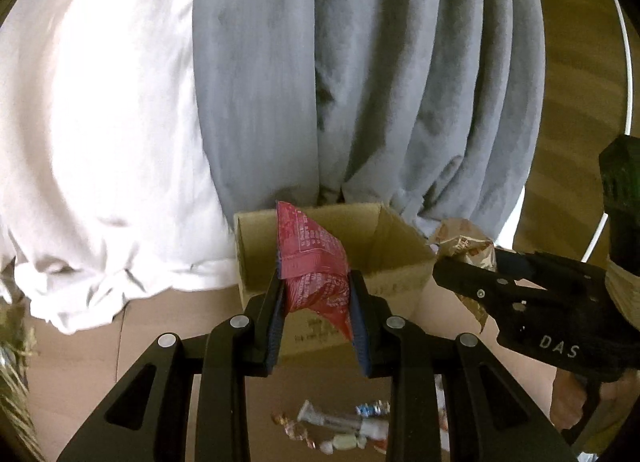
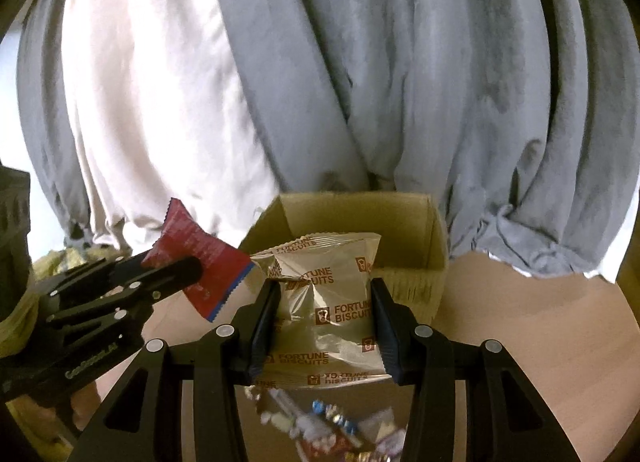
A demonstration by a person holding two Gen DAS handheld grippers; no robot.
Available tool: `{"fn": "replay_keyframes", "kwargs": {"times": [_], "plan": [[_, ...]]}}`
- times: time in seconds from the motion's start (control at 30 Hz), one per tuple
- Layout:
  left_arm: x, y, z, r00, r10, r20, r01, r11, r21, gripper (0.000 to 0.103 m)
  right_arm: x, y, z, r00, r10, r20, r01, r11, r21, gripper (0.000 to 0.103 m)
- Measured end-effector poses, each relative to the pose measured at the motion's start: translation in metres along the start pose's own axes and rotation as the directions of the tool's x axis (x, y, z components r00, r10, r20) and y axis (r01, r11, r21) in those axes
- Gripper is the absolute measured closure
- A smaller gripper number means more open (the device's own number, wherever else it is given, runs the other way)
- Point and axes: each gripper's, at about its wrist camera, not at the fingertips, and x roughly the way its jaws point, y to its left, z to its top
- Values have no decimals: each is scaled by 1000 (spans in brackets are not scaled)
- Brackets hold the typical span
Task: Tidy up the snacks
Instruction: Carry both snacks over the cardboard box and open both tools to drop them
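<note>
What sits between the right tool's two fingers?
A gold Fortune Biscuits packet, gripped between the right tool's fingers, in front of the cardboard box; clearest in the right wrist view.

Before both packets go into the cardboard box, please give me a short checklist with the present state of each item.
1. Left gripper clamps the red packet: ok.
2. Right gripper clamps the Fortune Biscuits packet: ok.
3. Cardboard box open at the top: ok.
4. Room inside the box: cannot tell, its floor is hidden.
5. The two packets apart from each other: cannot tell, they overlap in the right wrist view.
6. Loose sweets left on the table: not ok, still unsorted.
</note>
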Motion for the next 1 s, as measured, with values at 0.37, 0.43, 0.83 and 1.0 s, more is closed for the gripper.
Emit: {"fn": "replay_keyframes", "kwargs": {"times": [0.37,0.43,0.83,1.0], "plan": [[49,15,44,1000,-8,-13,8,1000,9,73,37,-9,50,1000,-12,12,12,1000,-26,57],[59,16,48,999,-14,-29,15,1000,17,73,47,-12,55,1000,-11,0,11,999,-31,57],[116,22,62,994,28,-109,-21,998,64,56,107,-34,76,993,-7,-119,9,1000,15,52],[106,27,61,994,65,-84,-60,996,61,42,112,-39,75,991,-40,-128,43,999,20,37]]}}
